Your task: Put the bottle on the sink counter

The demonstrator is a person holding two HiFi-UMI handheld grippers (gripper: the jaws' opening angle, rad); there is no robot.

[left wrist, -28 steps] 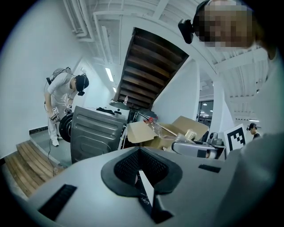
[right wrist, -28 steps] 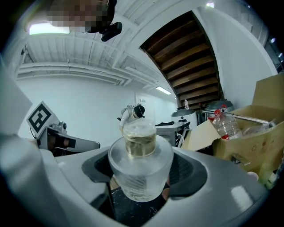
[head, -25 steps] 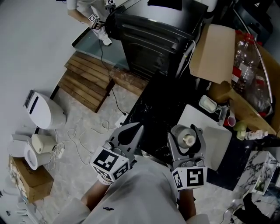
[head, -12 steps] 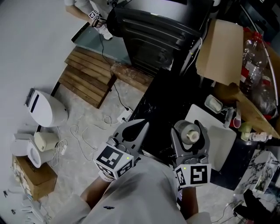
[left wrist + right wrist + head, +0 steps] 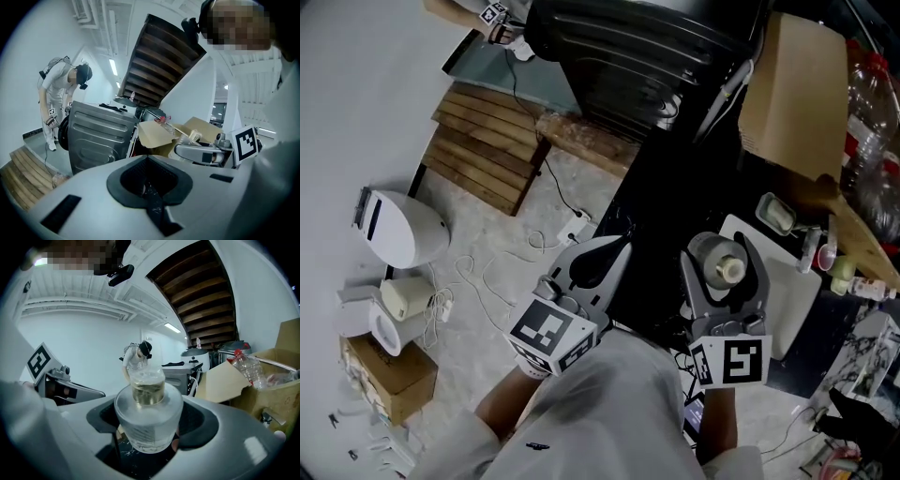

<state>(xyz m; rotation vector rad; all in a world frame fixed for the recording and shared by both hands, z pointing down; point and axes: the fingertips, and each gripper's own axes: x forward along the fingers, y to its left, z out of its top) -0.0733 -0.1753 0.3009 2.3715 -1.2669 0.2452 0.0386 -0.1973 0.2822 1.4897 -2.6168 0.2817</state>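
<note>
My right gripper (image 5: 724,248) clamps the bottle (image 5: 717,270) upright over the sink counter (image 5: 670,220); my left gripper (image 5: 617,251), pinched empty, hangs just beside it.

bottle (image 5: 721,269): in my right gripper (image 5: 727,247), above the counter (image 5: 661,225)
left gripper (image 5: 614,255): just left of the bottle

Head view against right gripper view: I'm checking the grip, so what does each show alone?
Head view only: the wooden pallet and white appliance on the floor. Right gripper view only: the ceiling light and the frosted side of the bottle. Both: the bottle in the right claw, shut on it, and the cardboard.
</note>
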